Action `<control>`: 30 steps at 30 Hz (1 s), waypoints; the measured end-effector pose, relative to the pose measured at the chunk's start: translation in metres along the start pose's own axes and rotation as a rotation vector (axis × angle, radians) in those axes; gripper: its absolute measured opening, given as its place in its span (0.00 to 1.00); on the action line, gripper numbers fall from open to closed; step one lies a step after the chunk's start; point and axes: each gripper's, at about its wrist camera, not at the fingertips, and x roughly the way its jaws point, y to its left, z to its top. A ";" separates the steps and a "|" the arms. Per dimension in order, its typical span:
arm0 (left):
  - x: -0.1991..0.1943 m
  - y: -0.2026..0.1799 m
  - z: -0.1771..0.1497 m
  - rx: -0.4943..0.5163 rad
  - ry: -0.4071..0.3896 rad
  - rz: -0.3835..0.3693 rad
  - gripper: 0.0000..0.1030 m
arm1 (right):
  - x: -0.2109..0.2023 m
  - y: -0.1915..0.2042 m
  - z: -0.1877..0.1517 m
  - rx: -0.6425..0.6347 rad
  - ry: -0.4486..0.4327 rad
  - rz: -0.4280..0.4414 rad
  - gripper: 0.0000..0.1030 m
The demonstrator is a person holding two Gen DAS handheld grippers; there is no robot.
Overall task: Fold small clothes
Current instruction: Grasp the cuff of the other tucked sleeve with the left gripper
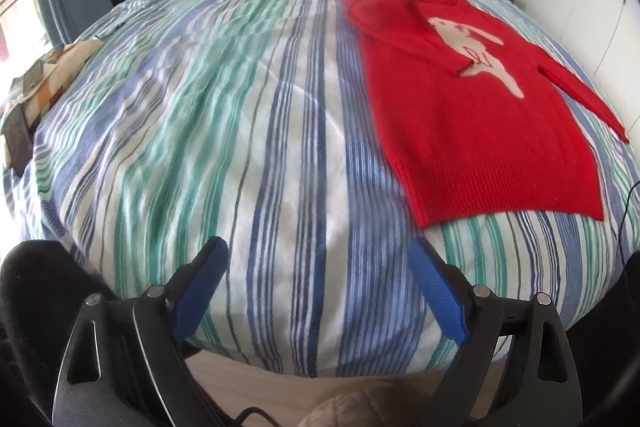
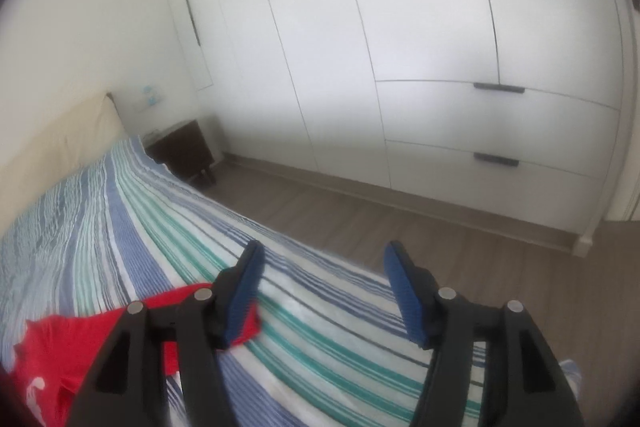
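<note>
Red sweater [image 1: 472, 107] is lying flat near the striped bedspread's [image 1: 240, 147] edge; left gripper [image 1: 316, 255] and right gripper [image 2: 324, 259] are hovering wide-jawed, holding nothing.

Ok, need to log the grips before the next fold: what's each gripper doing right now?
Left gripper: open, nothing between its fingers, above the striped bedspread.
Right gripper: open, empty; the red sweater lies beside it.
</note>
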 end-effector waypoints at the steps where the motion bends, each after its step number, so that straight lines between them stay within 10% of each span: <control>1: 0.002 0.004 0.000 -0.010 0.006 -0.002 0.90 | -0.013 0.009 0.003 -0.042 -0.023 0.026 0.61; 9: 0.004 0.009 0.010 -0.002 0.006 -0.012 0.90 | -0.110 0.079 -0.046 -0.324 -0.077 0.363 0.84; 15: -0.019 -0.001 0.052 0.066 -0.100 -0.047 0.91 | -0.113 0.106 -0.104 -0.385 0.070 0.508 0.84; 20: -0.025 -0.027 0.108 0.098 -0.192 -0.137 0.95 | -0.114 0.109 -0.115 -0.406 0.065 0.521 0.84; 23: 0.007 -0.074 0.130 0.297 -0.100 -0.243 0.97 | -0.112 0.106 -0.120 -0.398 0.104 0.534 0.84; 30: 0.095 -0.141 0.159 0.540 -0.008 -0.162 0.75 | -0.108 0.105 -0.121 -0.385 0.153 0.565 0.84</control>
